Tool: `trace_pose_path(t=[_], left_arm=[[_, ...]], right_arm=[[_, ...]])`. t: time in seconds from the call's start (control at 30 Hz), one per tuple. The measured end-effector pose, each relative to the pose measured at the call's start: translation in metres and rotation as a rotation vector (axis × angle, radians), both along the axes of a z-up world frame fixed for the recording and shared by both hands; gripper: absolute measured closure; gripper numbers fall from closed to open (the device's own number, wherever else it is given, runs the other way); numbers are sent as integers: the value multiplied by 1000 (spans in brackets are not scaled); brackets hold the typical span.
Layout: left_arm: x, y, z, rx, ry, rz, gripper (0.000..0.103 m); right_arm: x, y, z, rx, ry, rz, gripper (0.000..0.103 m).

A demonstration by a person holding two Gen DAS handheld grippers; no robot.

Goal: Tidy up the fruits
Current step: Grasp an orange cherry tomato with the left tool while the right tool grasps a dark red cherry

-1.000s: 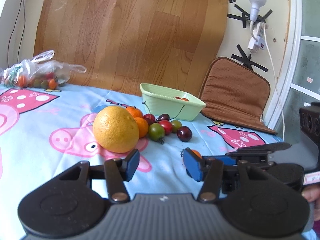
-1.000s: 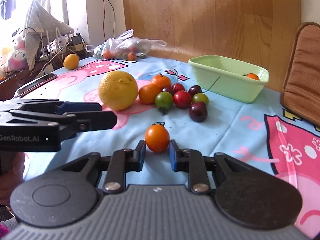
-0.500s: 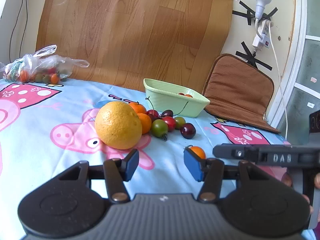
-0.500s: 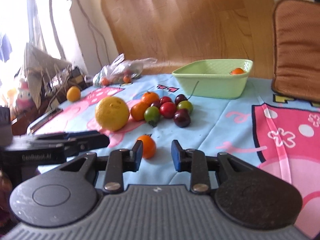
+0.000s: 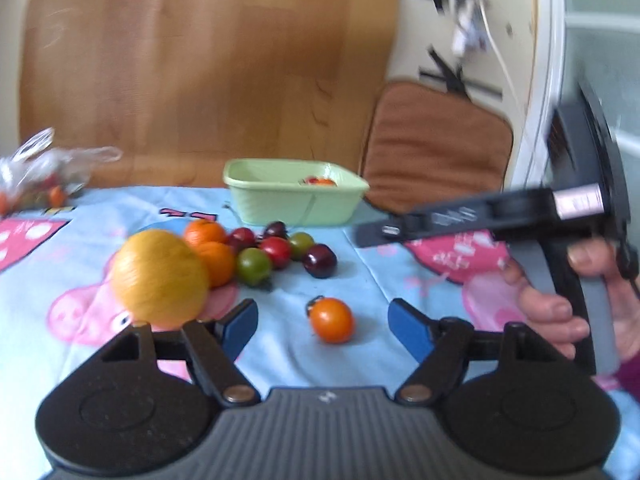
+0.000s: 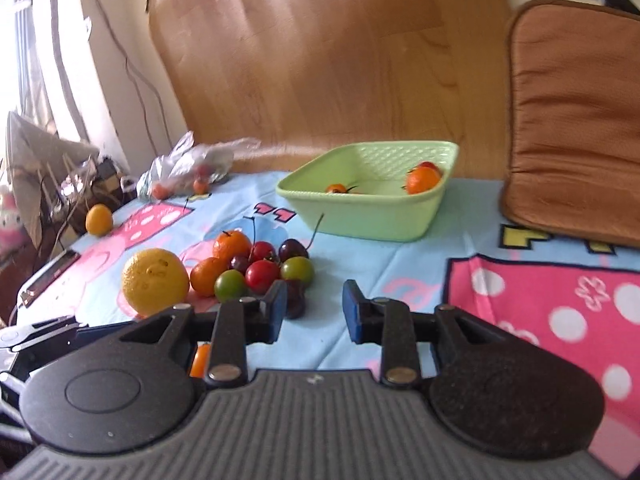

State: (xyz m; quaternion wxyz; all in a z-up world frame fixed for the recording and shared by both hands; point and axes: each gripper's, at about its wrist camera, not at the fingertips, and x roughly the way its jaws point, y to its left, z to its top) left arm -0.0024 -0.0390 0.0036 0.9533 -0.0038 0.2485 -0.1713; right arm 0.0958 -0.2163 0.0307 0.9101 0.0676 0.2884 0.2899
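Observation:
A small orange tomato (image 5: 332,319) lies on the cartoon tablecloth (image 5: 56,264), between and just ahead of my open left gripper (image 5: 322,324). Behind it sits a pile of fruit: a big yellow-orange citrus (image 5: 160,278), two small oranges (image 5: 205,233), and red, green and dark tomatoes (image 5: 276,251). A pale green basket (image 5: 294,196) at the back holds a few small fruits. My right gripper (image 6: 314,312) is open and empty, raised above the cloth, facing the basket (image 6: 372,210); the pile (image 6: 256,270) is at its left. The right gripper also shows at the right in the left wrist view (image 5: 472,216).
A clear plastic bag (image 6: 188,168) of small fruit lies at the back left. A lone yellow fruit (image 6: 99,220) sits near the table's left edge by a phone (image 6: 48,276). A brown cushion (image 6: 576,120) and a wooden board (image 5: 208,72) lean on the wall.
My right gripper let go of the orange tomato, opened wider and lifted away toward the basket. My left gripper moved in so the tomato now lies between its fingers.

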Motion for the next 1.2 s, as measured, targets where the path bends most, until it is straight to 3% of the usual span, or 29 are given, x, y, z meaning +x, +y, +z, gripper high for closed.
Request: trace_pose_path(t=[0.07,0.1,0.13,0.17,0.27,0.37,0.5,0.63,0.73,1.2], left_arm=[[13,-13,-4,42,25,-8,35],[20,-18,-8,60,56,-9,44],[27,-21,-11,62,98,-24,68],[25,-20,-11,58,85,-17,76],[16,-9,-12,-9,89,-22,76],[1,4,-9,-13,78,28,76],[-20,24,-9,-22,83,58,76],[-13,40,-12,-96,113,77,76],[-9,38,-11,-81,109,77,76],[-10,32,-12,-40,96,100,74]], right_arm=[[11,12,-6,-10,14,38,69],[16,19,-9,-16,27,50,69],[21,25,-13,-22,45,71,70],[26,32,-19,-34,63,89,71],[23,33,-21,-56,54,85,75],[7,17,-18,-68,44,69,75],[-27,-8,-19,-104,29,33,75],[-67,-11,-22,-95,-16,49,74],[-75,5,-22,-163,-82,69,74],[-73,8,-25,-173,-74,80,70]])
